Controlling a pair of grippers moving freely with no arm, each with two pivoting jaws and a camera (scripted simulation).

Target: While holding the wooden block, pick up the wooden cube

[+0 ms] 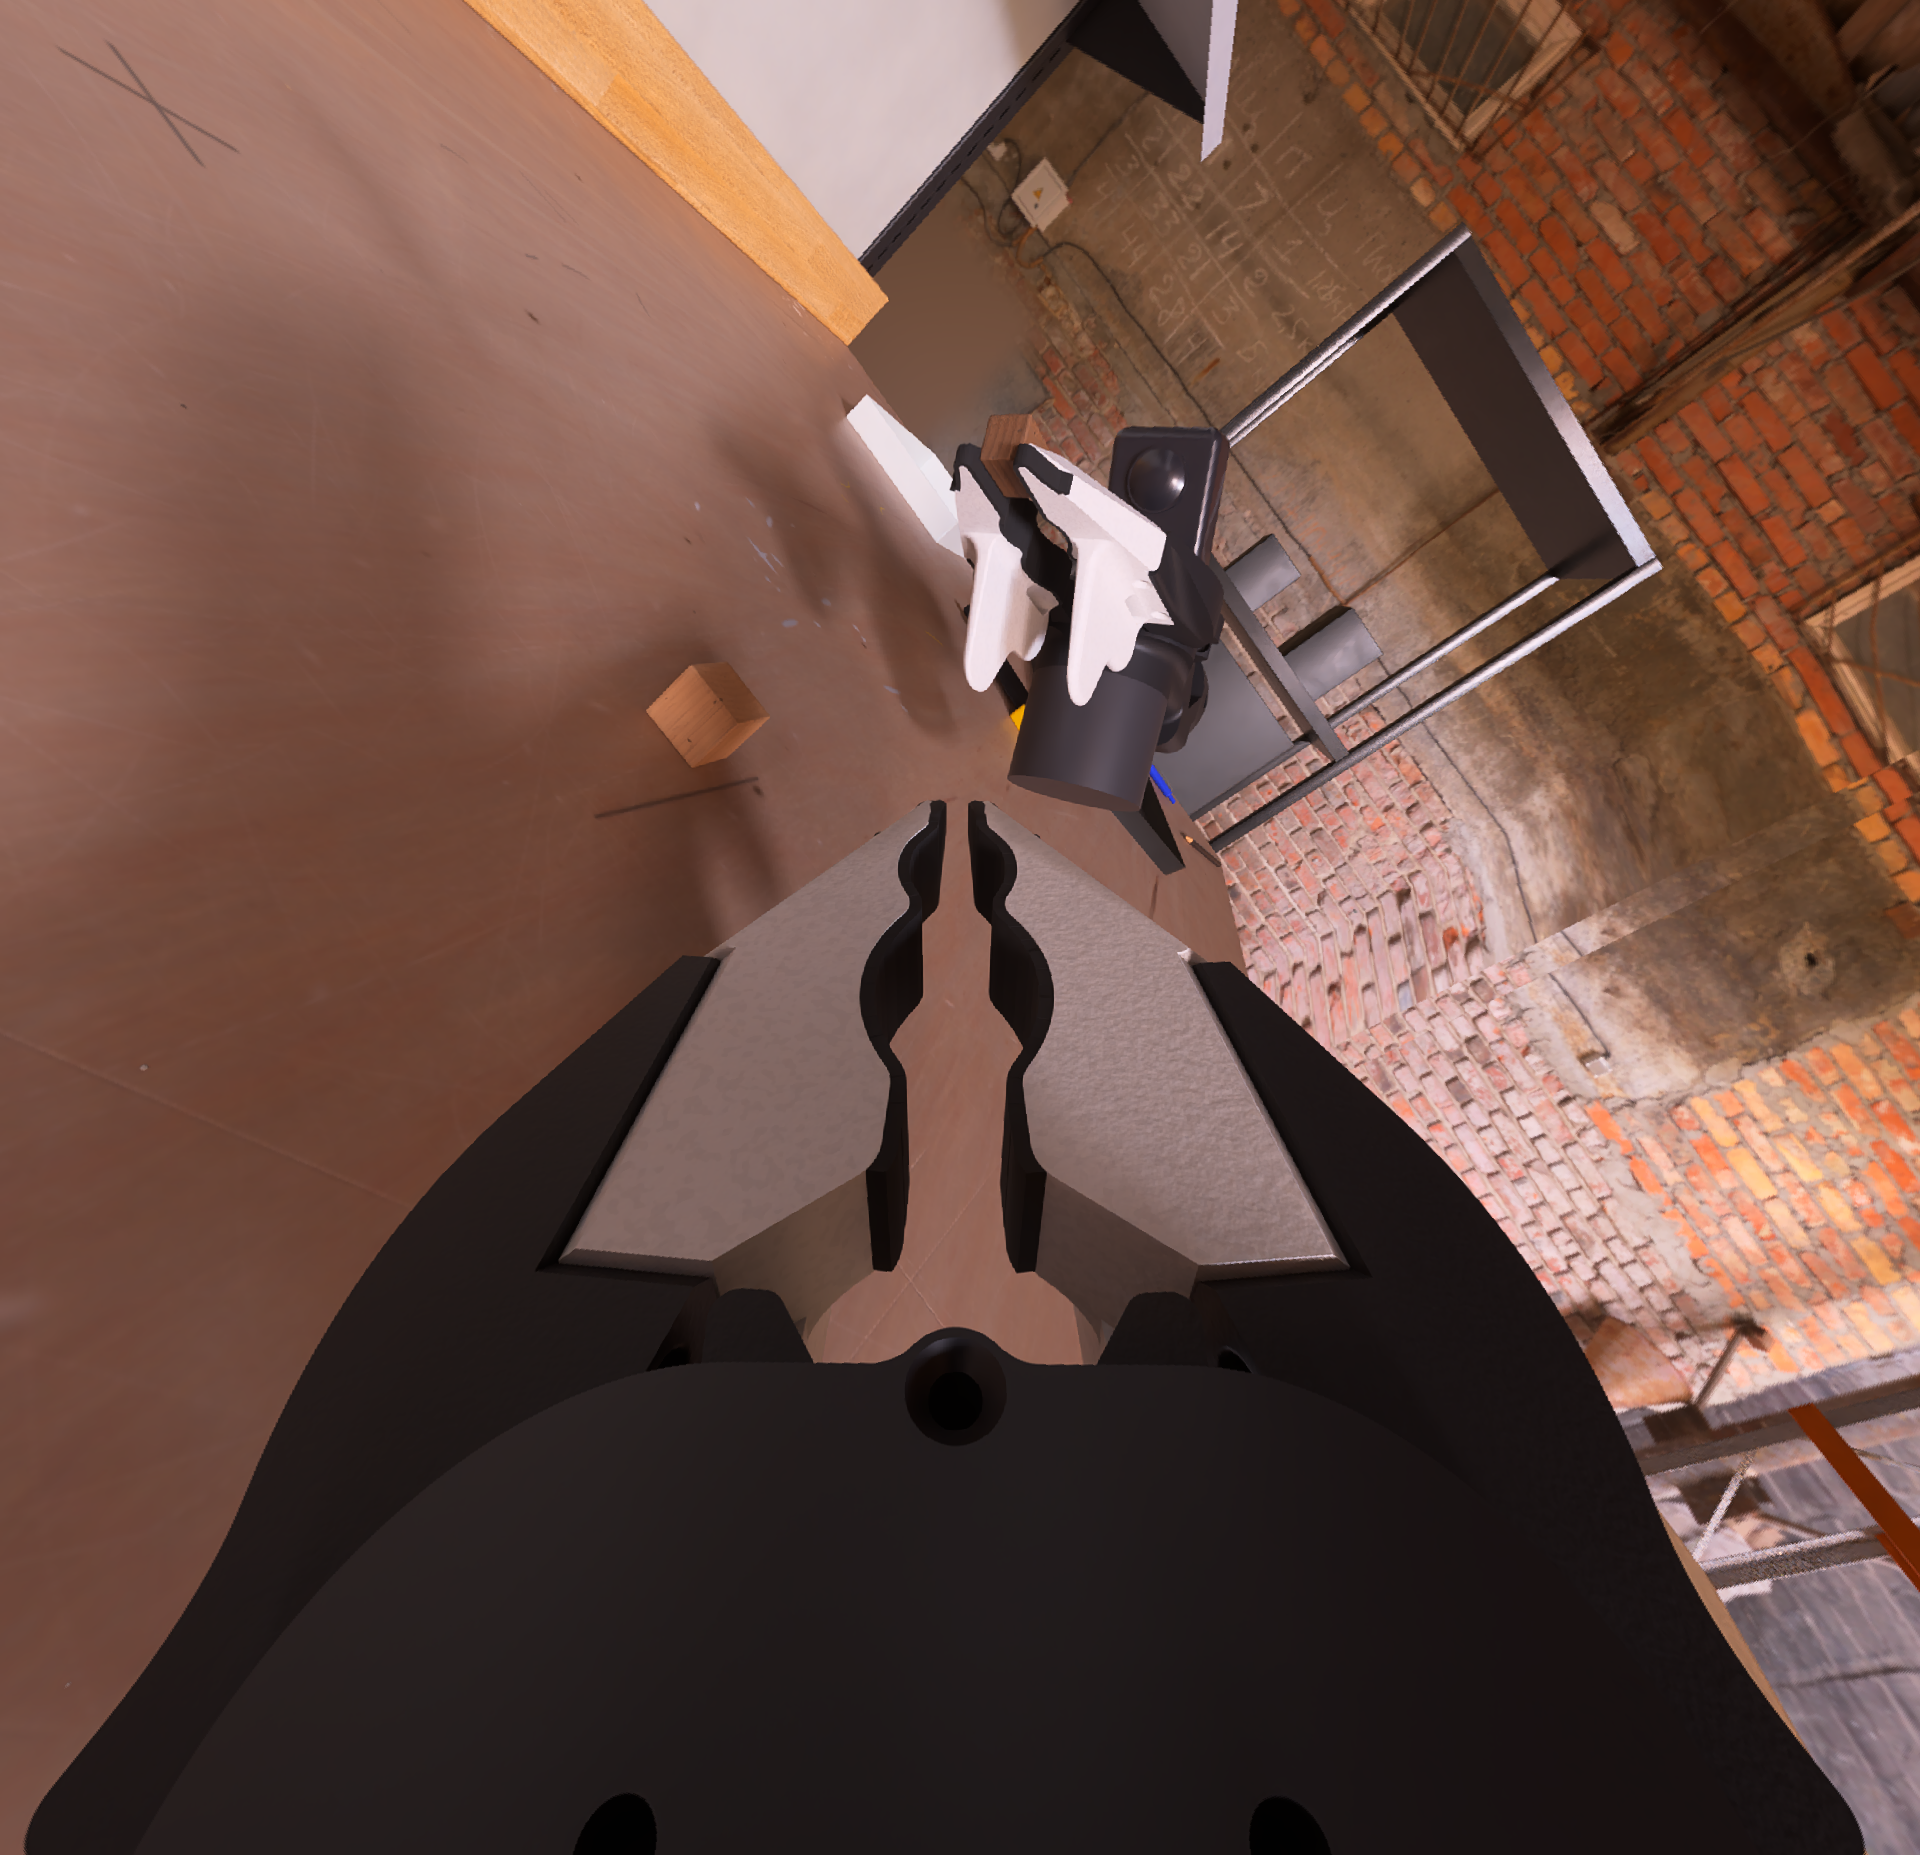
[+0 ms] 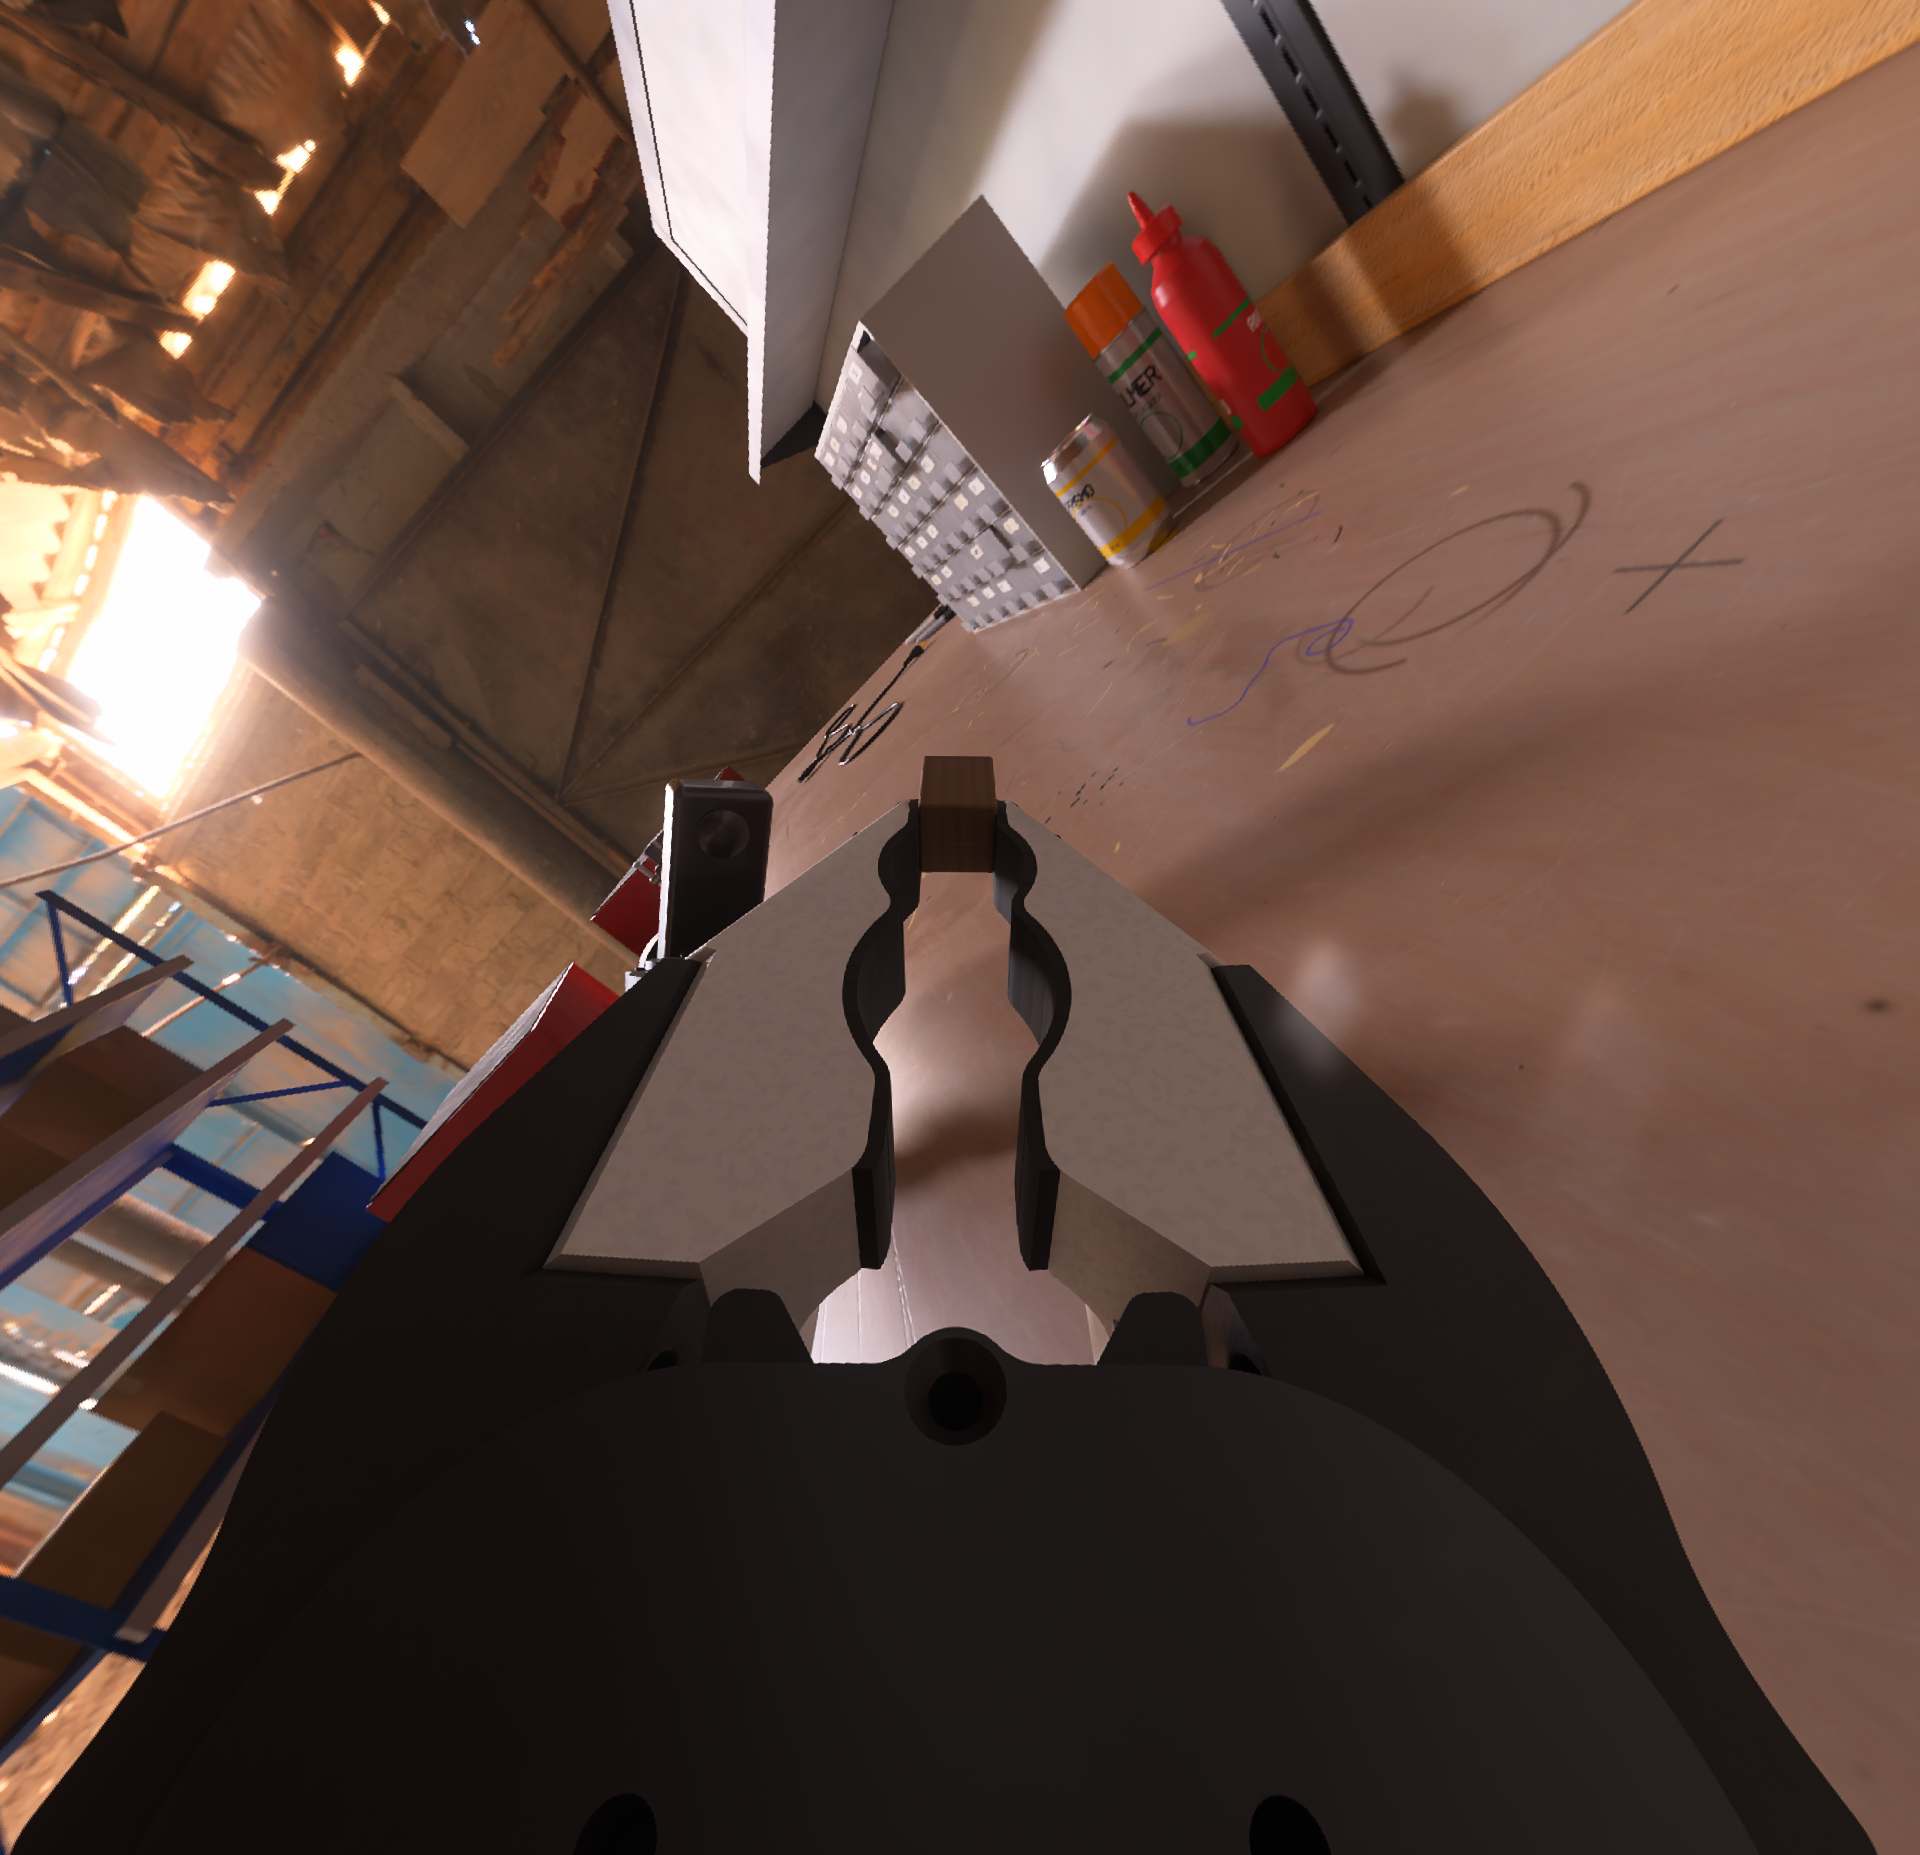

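A light wooden cube [image 1: 707, 714] lies on the brown table [image 1: 312, 558], ahead and left of my left gripper [image 1: 956, 818]. The left gripper's fingers are closed together with nothing between them, low over the table. My right gripper [image 2: 956, 818] is shut on a small dark brown wooden block [image 2: 956, 813] pinched at its fingertips and held above the table. In the left wrist view the right gripper [image 1: 997, 460] shows farther off, to the right of the cube, with the block [image 1: 1008, 434] in its tips.
A red bottle [image 2: 1221, 340], an orange-capped can [image 2: 1153, 382], a shorter can [image 2: 1107, 491] and a white drawer cabinet [image 2: 956, 455] stand at the table's back by a wooden rail [image 2: 1558, 143]. The table edge [image 1: 1195, 870] runs close on the right.
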